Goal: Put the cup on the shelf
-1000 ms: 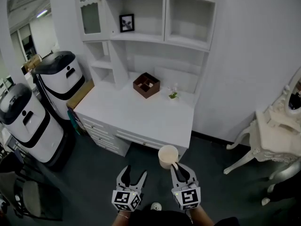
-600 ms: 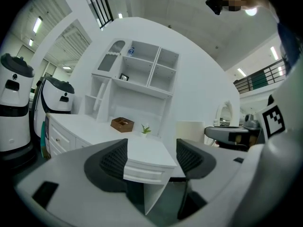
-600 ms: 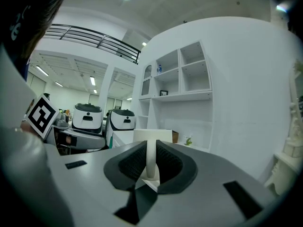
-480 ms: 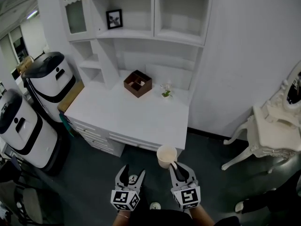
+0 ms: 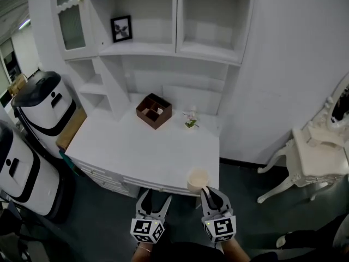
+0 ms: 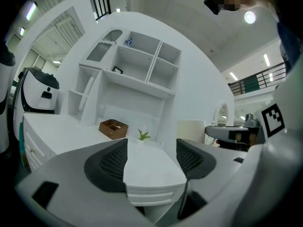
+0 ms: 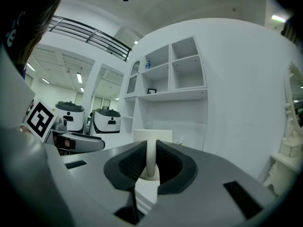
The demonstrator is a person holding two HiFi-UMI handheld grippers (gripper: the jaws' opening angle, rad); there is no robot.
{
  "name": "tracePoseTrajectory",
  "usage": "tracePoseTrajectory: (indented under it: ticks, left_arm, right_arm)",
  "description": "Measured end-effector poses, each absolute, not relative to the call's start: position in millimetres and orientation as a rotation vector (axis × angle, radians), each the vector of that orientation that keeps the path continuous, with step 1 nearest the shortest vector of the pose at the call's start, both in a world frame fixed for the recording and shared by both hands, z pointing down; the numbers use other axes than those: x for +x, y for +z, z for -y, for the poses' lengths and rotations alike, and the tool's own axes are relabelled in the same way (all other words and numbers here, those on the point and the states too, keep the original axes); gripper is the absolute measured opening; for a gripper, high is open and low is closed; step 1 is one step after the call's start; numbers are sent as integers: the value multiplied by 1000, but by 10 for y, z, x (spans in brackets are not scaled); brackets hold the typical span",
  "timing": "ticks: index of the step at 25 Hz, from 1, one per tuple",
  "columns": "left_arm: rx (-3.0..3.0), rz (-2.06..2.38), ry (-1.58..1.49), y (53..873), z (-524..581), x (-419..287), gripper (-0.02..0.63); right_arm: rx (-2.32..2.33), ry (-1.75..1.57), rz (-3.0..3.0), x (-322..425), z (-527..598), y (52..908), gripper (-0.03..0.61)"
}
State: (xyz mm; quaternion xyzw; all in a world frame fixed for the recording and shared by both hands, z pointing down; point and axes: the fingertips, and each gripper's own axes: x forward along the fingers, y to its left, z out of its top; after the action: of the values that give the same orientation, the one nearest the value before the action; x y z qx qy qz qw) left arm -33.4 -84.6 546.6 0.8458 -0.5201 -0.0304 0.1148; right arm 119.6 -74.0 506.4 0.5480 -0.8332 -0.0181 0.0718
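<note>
Because the shelf unit (image 5: 175,48) stands well ahead of and above both grippers, the carry must end in a long raised reach. Judged risk: the cup's rim or base clips a shelf edge or the upright divider on the way in, and tips.

Desk (image 5: 136,146) lies ahead of and below the grippers. In the head view the cup shows over its front corner, so a low carry could knock the cup base against that edge.

Brown box (image 5: 153,111) and small plant (image 5: 190,120) sit far ahead on the desk, below the shelves. A dropped cup could land on them.

Cup (image 5: 197,180) hangs in the air just ahead of the right gripper (image 5: 209,195), whose jaws are closed on the handle (image 7: 151,156) only. Thin grip, load off-centre: cup may swivel or slip out.

Left gripper (image 5: 154,201), beside it: jaws apart, nothing between. No support if the cup slips.
</note>
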Motion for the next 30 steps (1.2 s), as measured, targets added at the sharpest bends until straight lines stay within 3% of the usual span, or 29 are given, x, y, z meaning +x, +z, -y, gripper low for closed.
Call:
tracePoseTrajectory:
  ticks: [21, 30]
  left_arm:
    - [2697, 1246, 40, 5178, 3034, -706, 307]
    - [2686, 1227, 41, 5089, 3267, -679, 307]
  right_arm:
    - [1982, 6, 2322, 819, 2502, 4856, 57]
    - [2080, -162, 2369, 1079, 2881, 4028, 57]
